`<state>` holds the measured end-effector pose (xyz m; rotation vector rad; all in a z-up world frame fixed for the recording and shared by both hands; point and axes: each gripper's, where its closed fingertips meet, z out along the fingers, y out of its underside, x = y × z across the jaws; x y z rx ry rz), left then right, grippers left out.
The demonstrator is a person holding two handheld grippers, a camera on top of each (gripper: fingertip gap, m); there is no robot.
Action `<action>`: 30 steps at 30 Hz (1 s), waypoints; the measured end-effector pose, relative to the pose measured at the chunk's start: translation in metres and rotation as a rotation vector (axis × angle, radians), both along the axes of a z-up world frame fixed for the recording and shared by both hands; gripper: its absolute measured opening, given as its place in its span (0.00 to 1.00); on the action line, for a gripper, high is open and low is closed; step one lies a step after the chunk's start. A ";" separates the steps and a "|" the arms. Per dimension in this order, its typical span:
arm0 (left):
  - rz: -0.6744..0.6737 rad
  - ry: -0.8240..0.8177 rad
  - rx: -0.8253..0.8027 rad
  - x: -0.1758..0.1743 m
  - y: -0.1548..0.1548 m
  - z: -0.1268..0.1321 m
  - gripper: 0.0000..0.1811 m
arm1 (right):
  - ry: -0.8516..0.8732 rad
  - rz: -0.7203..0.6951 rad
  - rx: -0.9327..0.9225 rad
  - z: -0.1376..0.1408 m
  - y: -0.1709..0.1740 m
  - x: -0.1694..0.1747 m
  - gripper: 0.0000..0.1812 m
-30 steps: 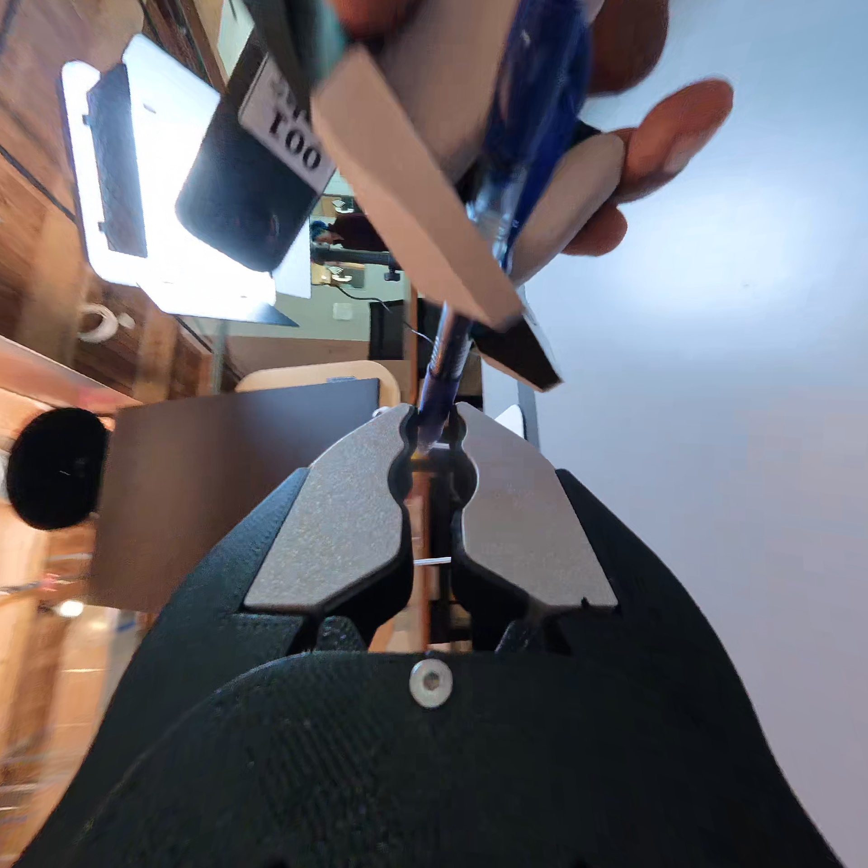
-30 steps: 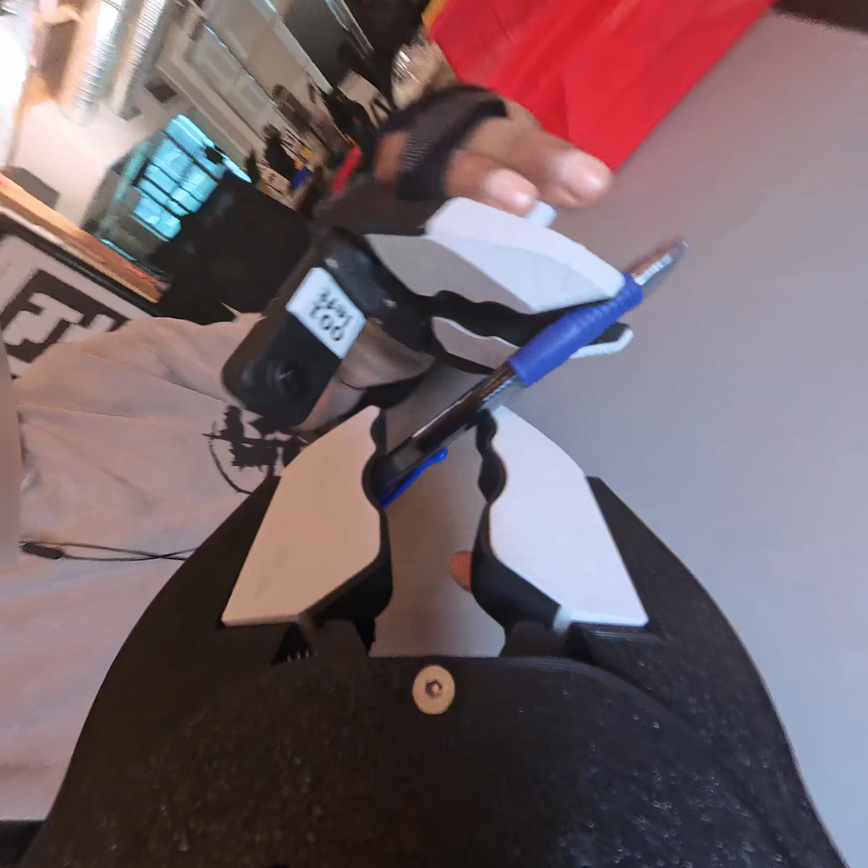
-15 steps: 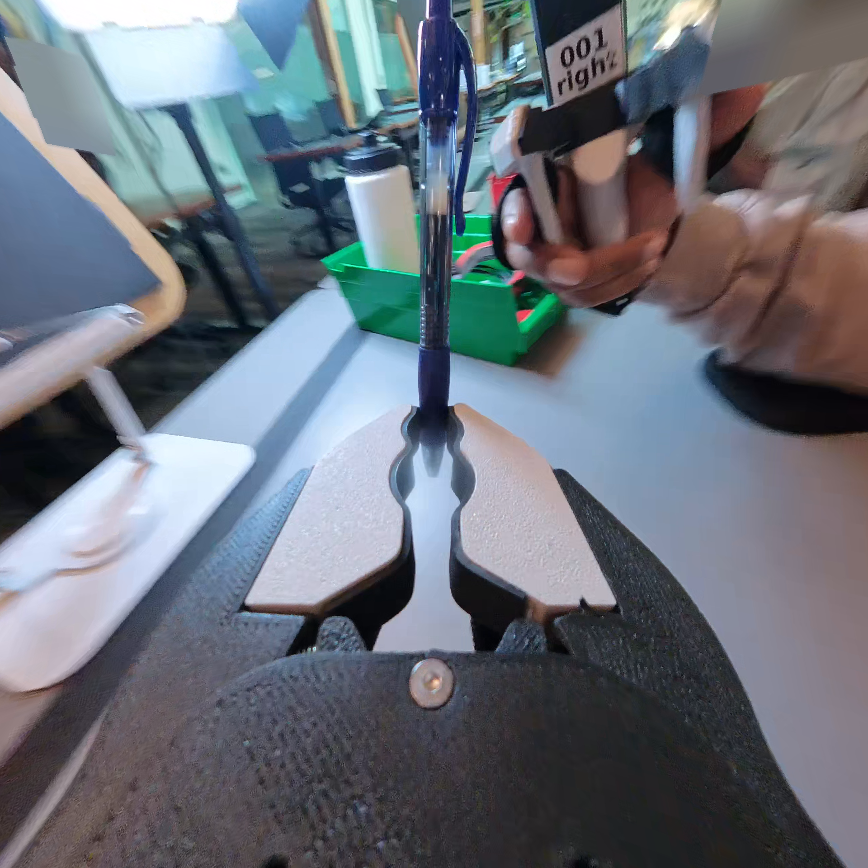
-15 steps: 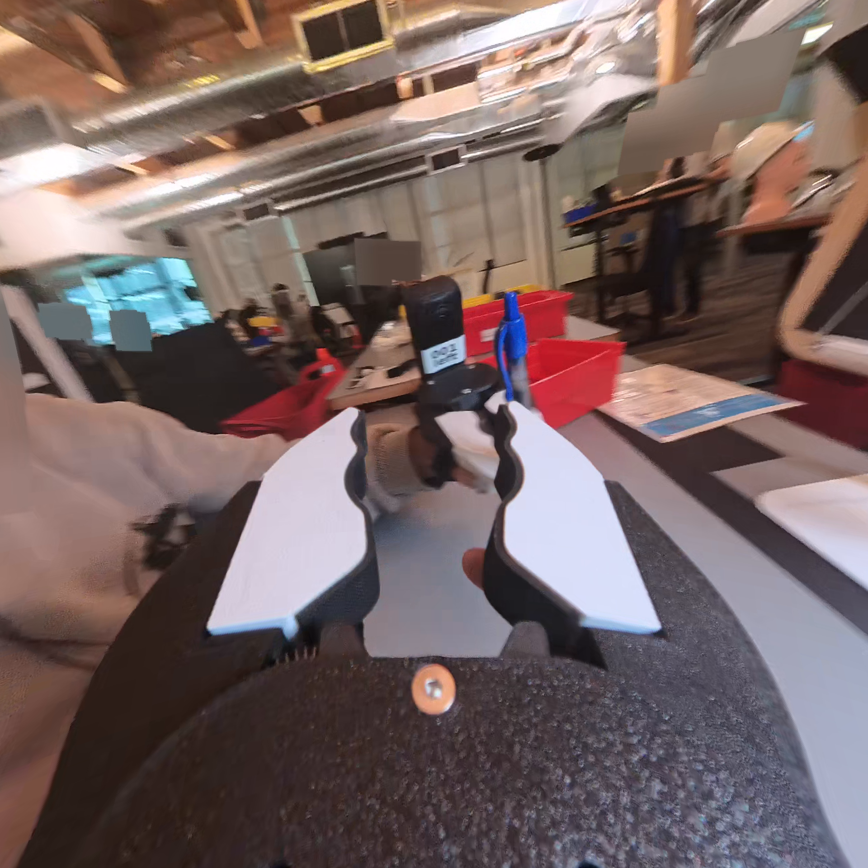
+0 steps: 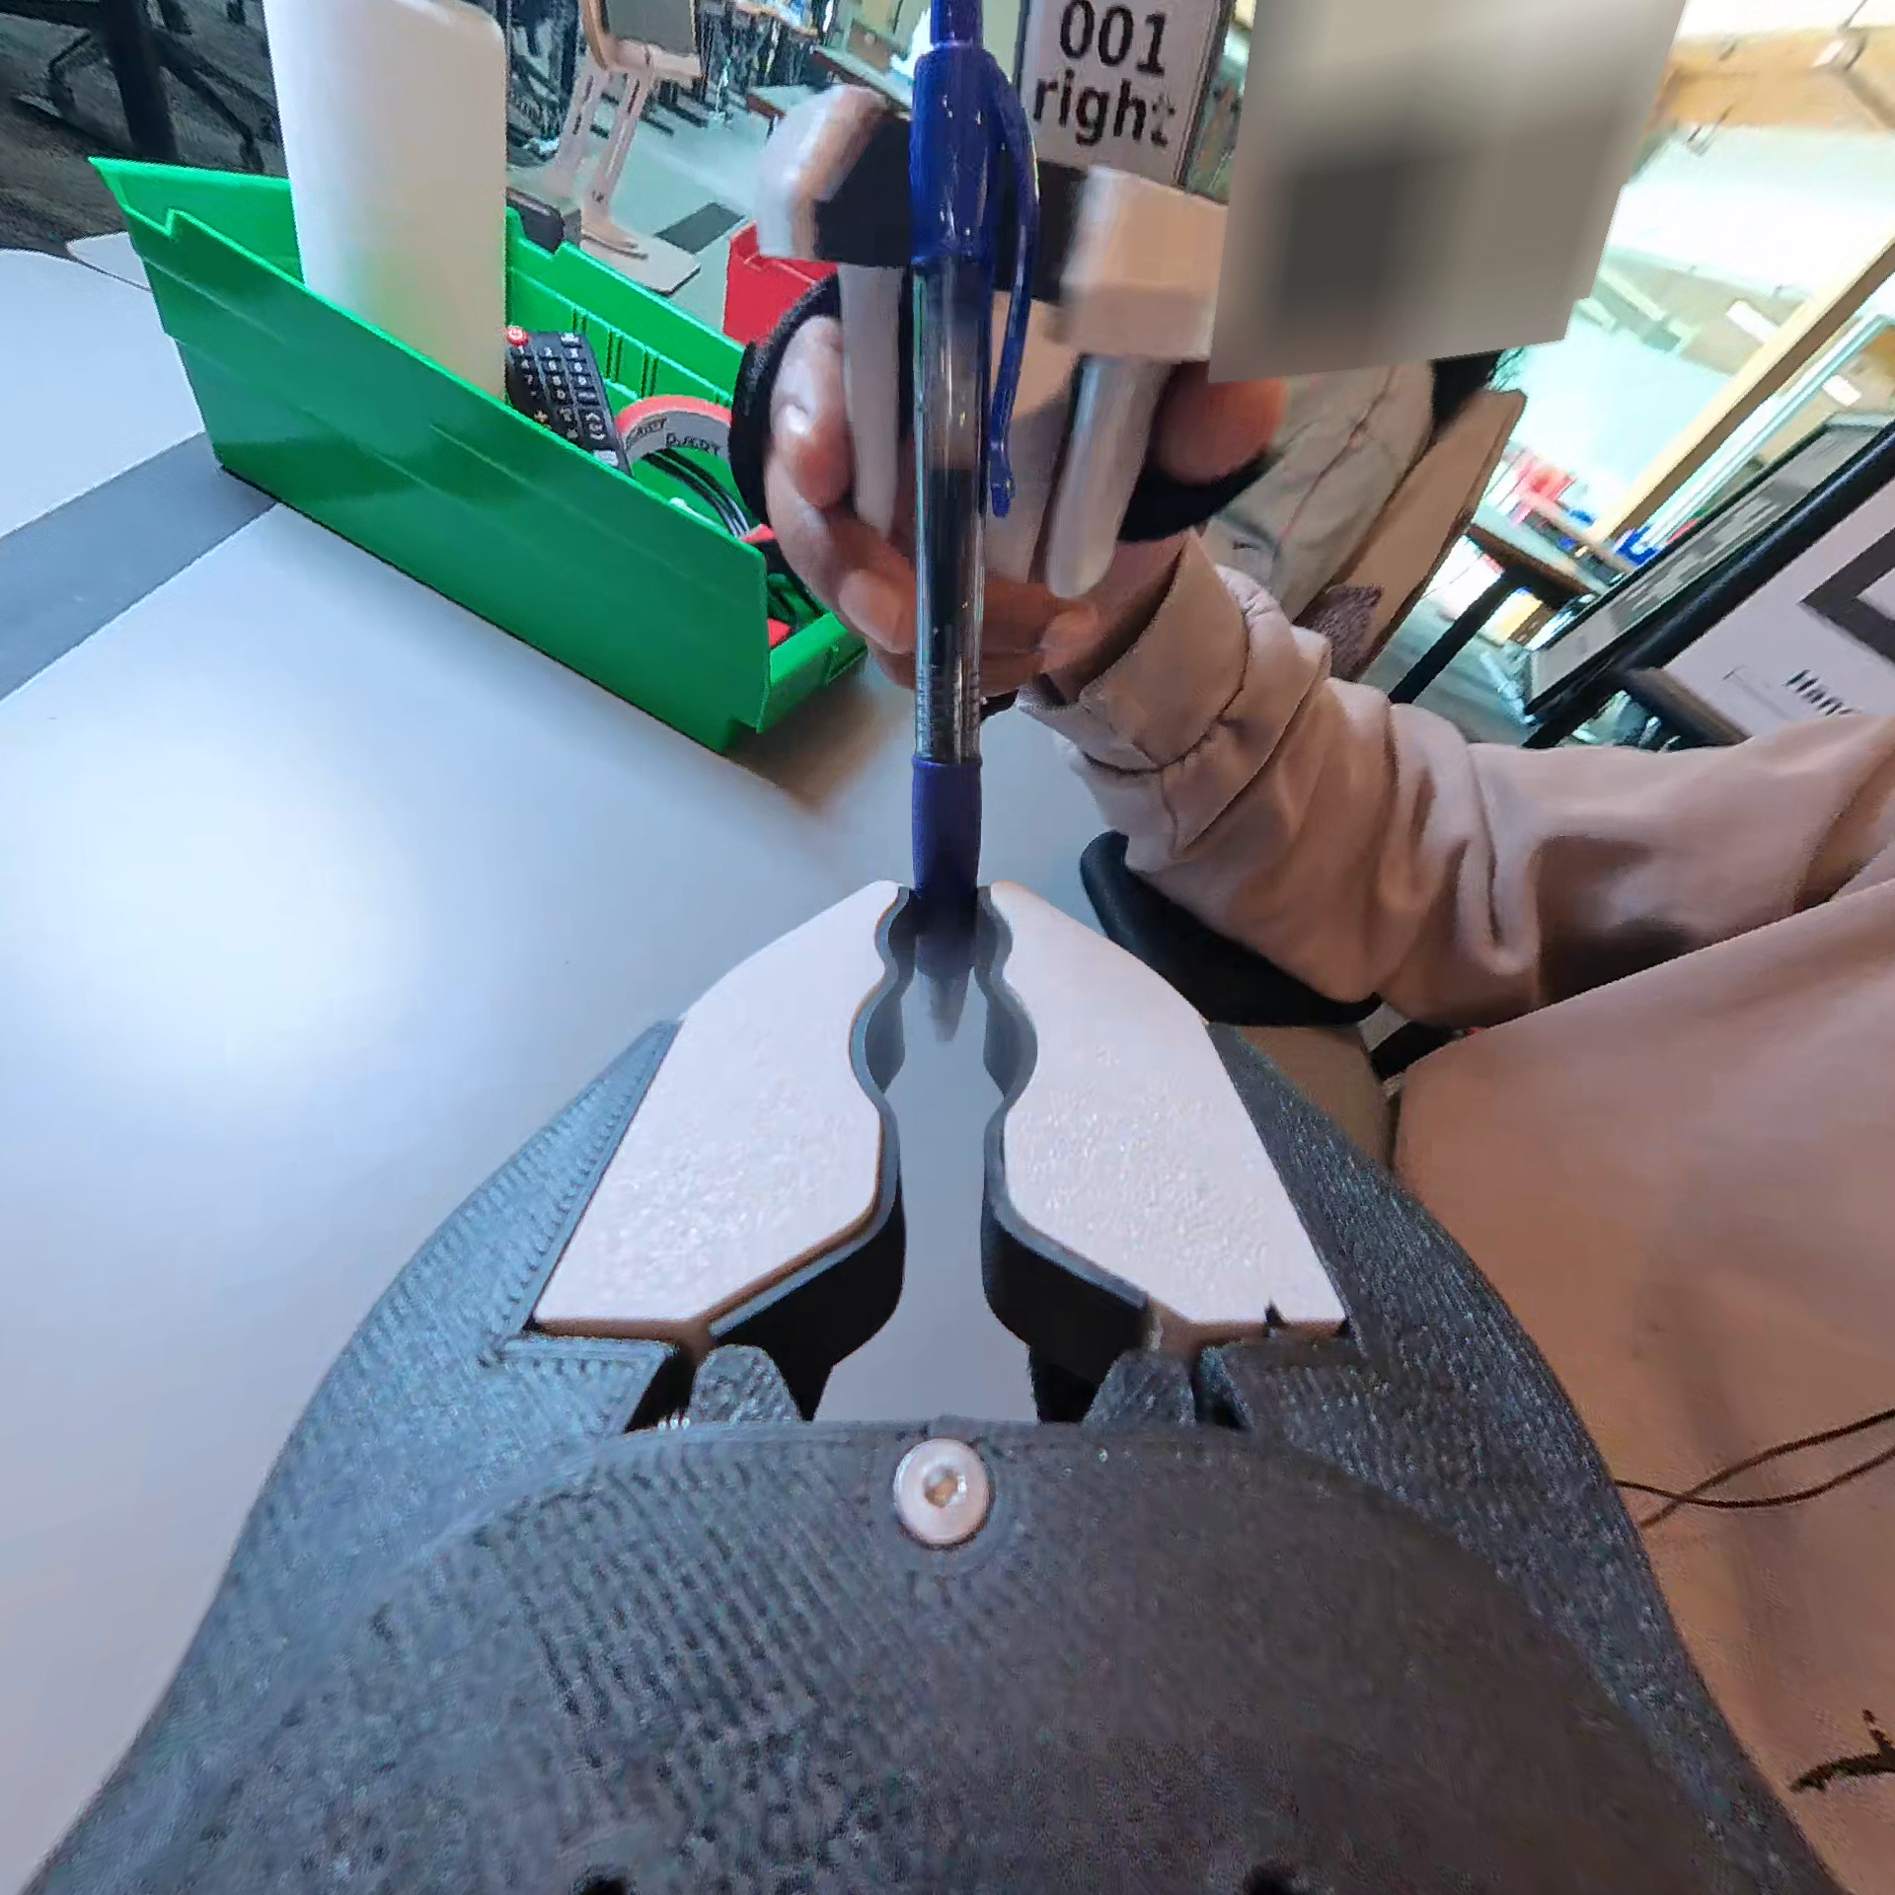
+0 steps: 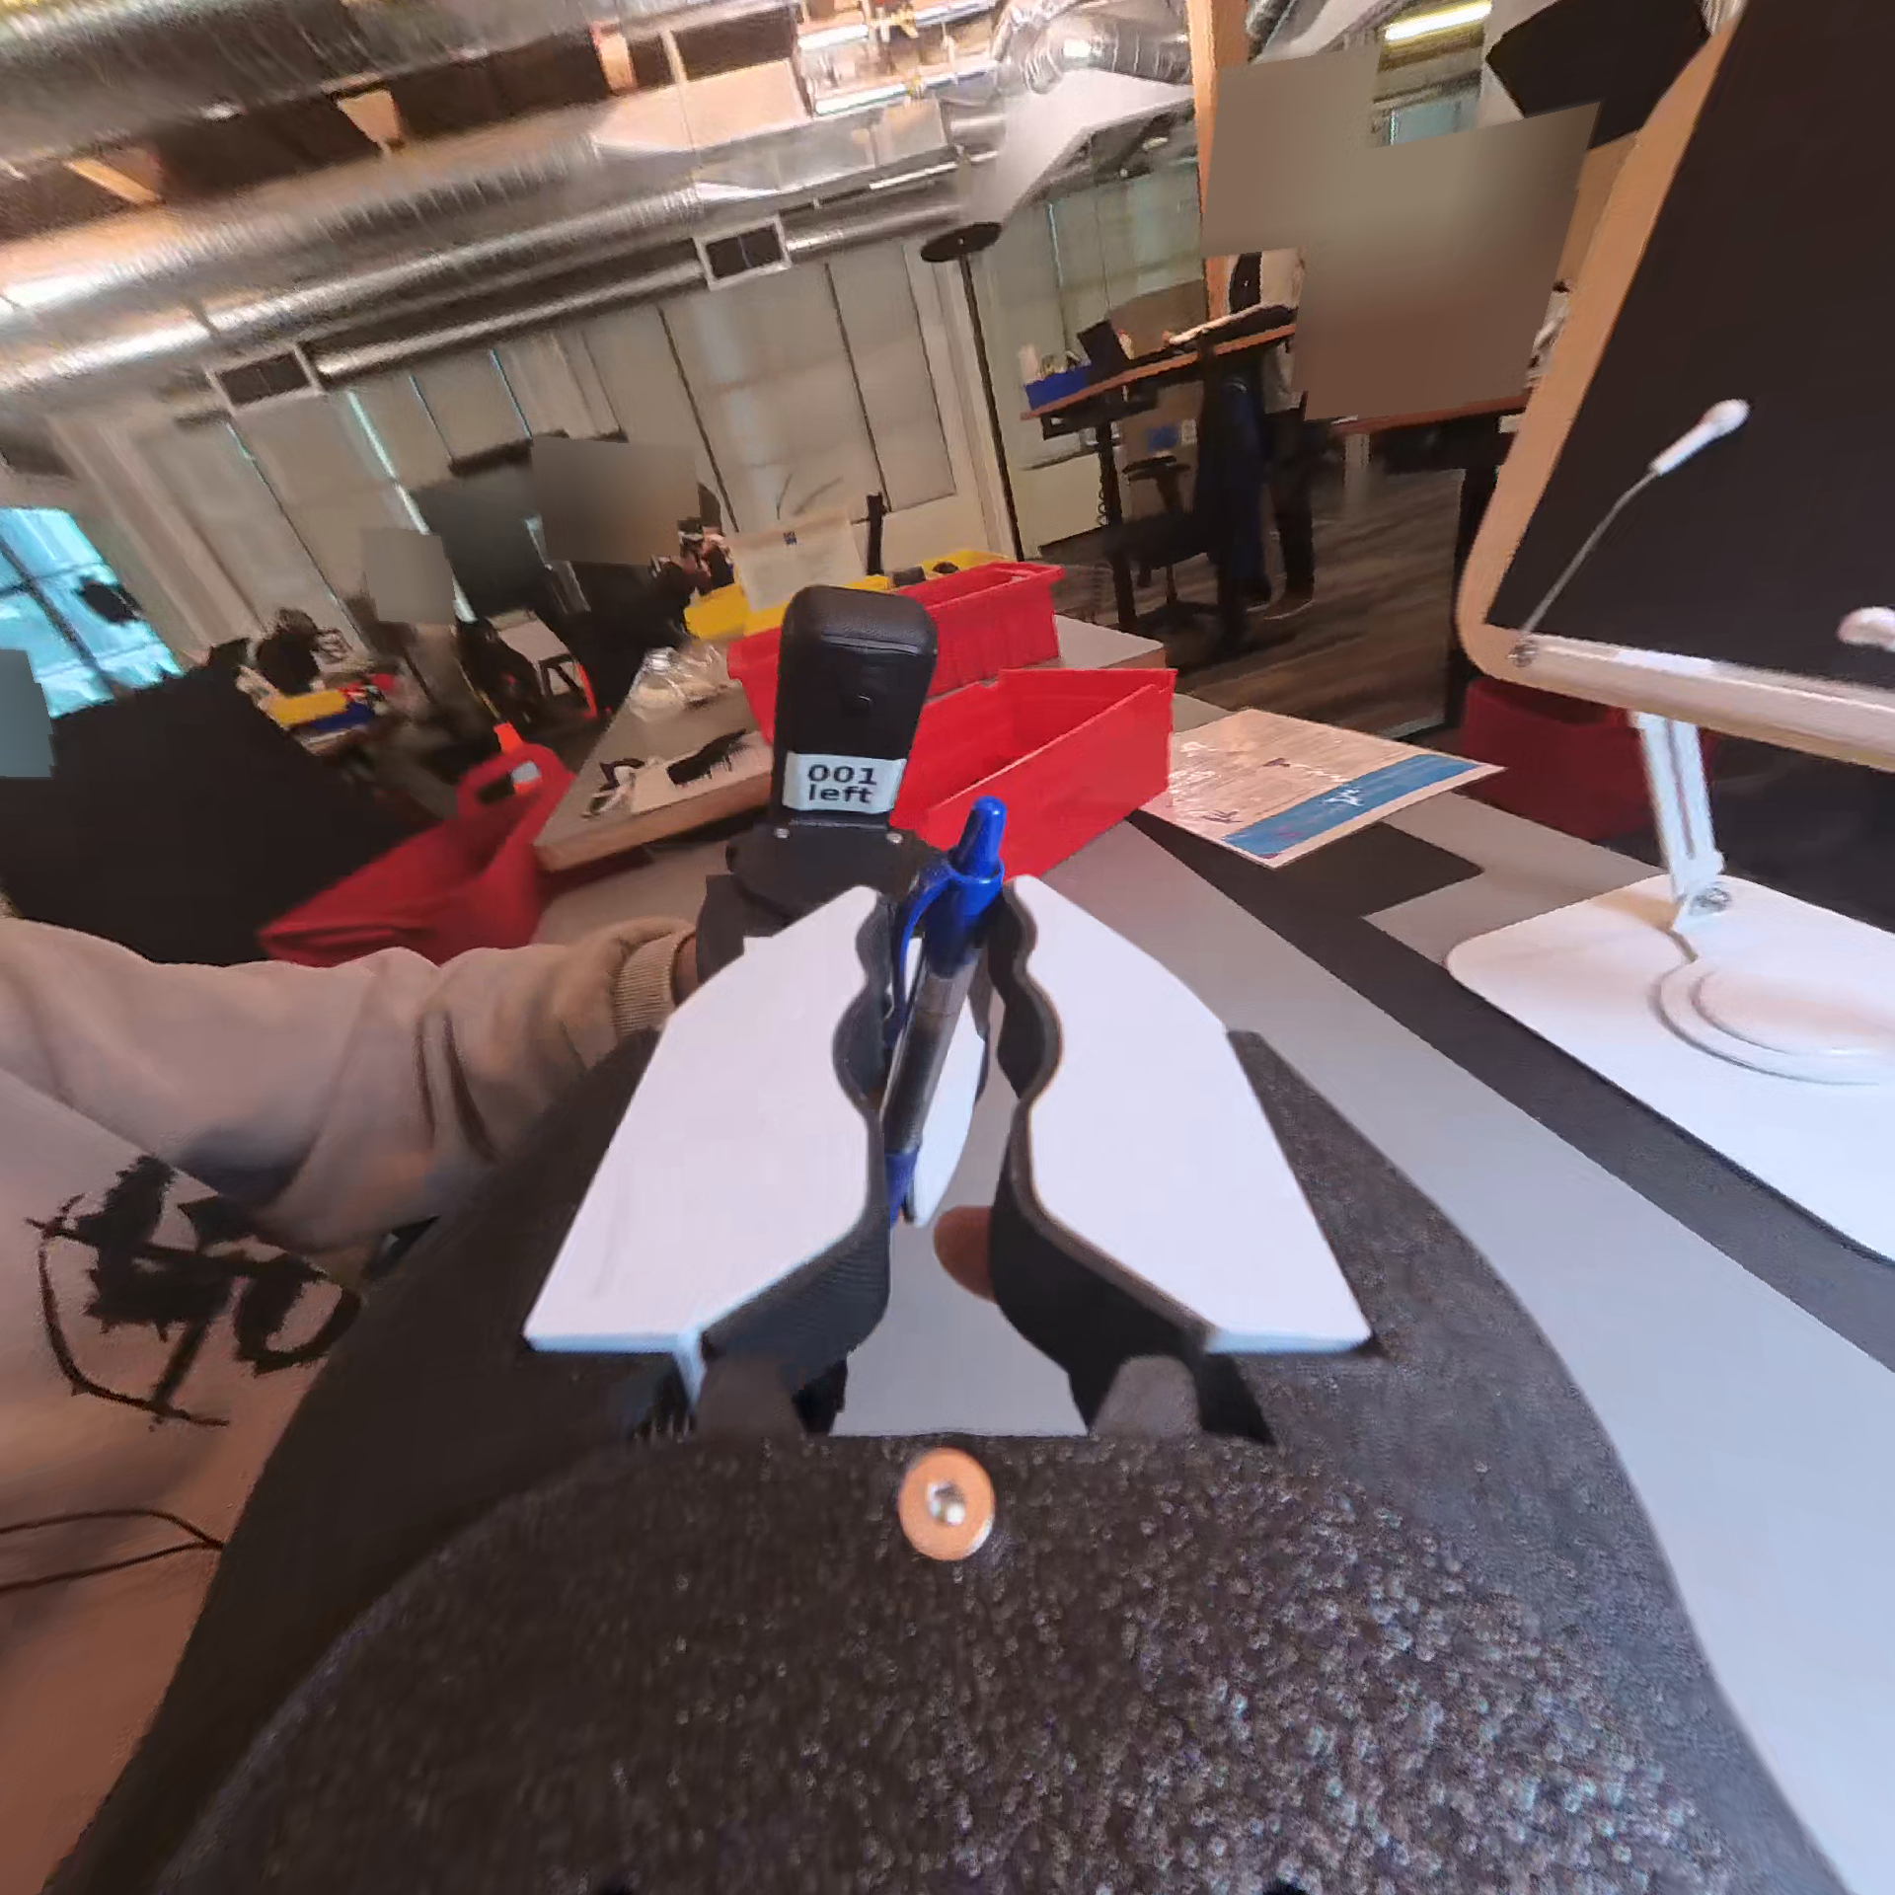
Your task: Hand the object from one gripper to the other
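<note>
A blue pen [image 5: 943, 513] with a clear barrel stands up from my left gripper [image 5: 943, 902], which is shut on its blue rubber grip over the grey table [image 5: 308, 872]. My right gripper [image 5: 974, 543] faces it, open, one finger on each side of the pen's upper barrel and clip. In the right wrist view the pen [image 6: 938, 1025] stands in the gap between my right gripper's [image 6: 938, 902] white fingers, nearer the left finger. I cannot tell if it touches. The left gripper [image 6: 923, 1159] shows behind it, held by a sleeved hand.
A green bin [image 5: 461, 492] holding a white bottle [image 5: 390, 185] and a remote [image 5: 564, 395] stands at the back left. A red bin [image 6: 1046, 749], a printed sheet [image 6: 1313, 779] and a white stand base [image 6: 1743, 984] lie beyond the grippers. Left tips to right tips: about 9 cm.
My right gripper has come back from the side, and its open fingers now straddle the pen. My left gripper has kept its hold on the pen's grip and levelled out.
</note>
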<state>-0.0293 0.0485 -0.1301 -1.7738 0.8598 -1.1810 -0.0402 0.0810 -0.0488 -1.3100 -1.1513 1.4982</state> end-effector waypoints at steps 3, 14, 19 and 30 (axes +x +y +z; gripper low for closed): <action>0.042 -0.006 0.047 -0.004 0.006 0.004 0.06 | -0.011 -0.013 0.056 0.006 -0.001 0.003 0.09; 0.372 -0.080 0.380 -0.087 0.023 0.089 0.26 | -0.208 -0.799 0.467 0.078 0.088 0.157 0.09; 0.499 -0.067 0.484 -0.117 0.023 0.113 0.22 | -0.479 -1.003 0.272 0.028 0.141 0.226 0.09; 0.604 -0.131 0.525 -0.157 0.014 0.142 0.19 | -0.778 -0.908 -0.194 -0.115 0.186 0.250 0.09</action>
